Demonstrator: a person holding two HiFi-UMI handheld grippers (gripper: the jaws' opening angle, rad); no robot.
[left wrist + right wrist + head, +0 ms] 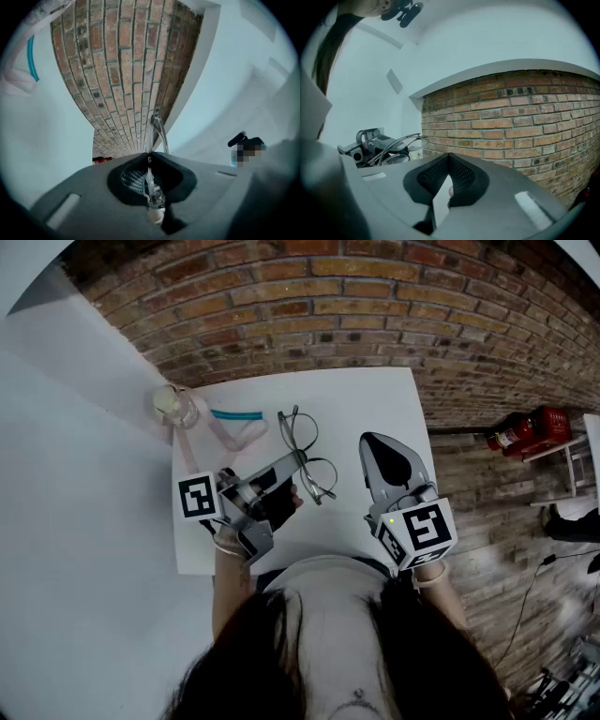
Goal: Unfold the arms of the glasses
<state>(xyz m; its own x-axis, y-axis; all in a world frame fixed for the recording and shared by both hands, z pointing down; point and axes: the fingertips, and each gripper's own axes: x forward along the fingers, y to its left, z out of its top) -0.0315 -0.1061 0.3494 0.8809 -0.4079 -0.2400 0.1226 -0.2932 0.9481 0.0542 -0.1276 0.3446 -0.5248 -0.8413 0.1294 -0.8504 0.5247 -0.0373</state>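
Note:
Thin wire-framed glasses [302,432] hang over the white table [375,395], one lens toward the wall and one toward me. My left gripper [298,463] is shut on the frame between the lenses. In the left gripper view the wire of the glasses [158,127] runs up out of the closed left gripper [149,157]. My right gripper [375,442] sits just right of the glasses, shut and empty. The right gripper view shows its jaws [449,157] pressed together with nothing in them, and the glasses [396,143] off to the left in the left gripper [365,140].
A small clear cup [176,405] and a pink strap with a teal piece [234,416] lie at the table's far left. A brick wall [375,306] stands behind the table. A red extinguisher [525,431] lies on the floor at right.

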